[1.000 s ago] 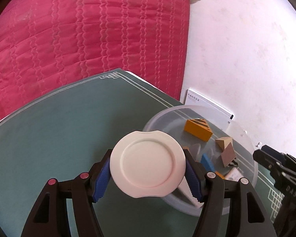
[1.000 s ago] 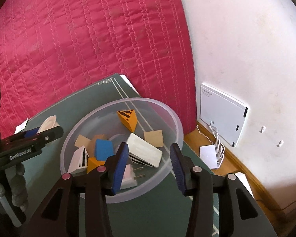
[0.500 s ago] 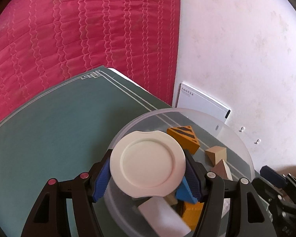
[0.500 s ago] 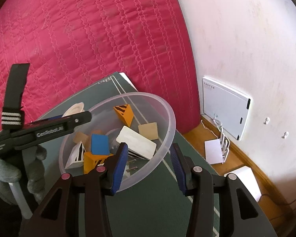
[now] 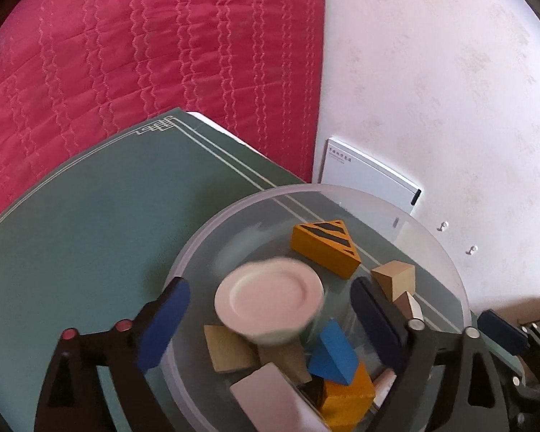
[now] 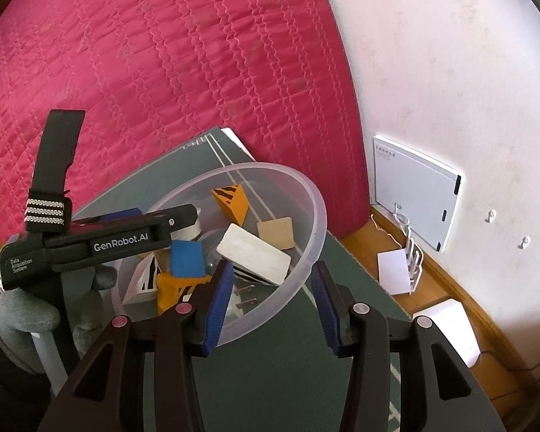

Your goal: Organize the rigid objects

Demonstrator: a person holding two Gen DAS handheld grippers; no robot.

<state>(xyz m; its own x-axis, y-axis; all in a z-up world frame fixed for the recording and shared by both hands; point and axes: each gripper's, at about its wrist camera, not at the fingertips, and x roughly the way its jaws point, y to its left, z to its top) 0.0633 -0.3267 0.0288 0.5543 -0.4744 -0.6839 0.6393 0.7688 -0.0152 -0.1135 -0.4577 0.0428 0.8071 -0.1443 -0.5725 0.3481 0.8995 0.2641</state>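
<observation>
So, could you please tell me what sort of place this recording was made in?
Probably a bedroom at home: a red quilted bedspread behind a green-topped table, a white plastered wall, and wooden flooring below.

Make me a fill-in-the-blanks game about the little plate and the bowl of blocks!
1. The small white plate is over the clear ____.
2. The striped triangle block is ____ and black.
3. The left gripper is opening, and its blue pads are ____ the plate.
4. The cloth behind the green table is ____.

Missing words: bowl; orange; not touching; red
</observation>
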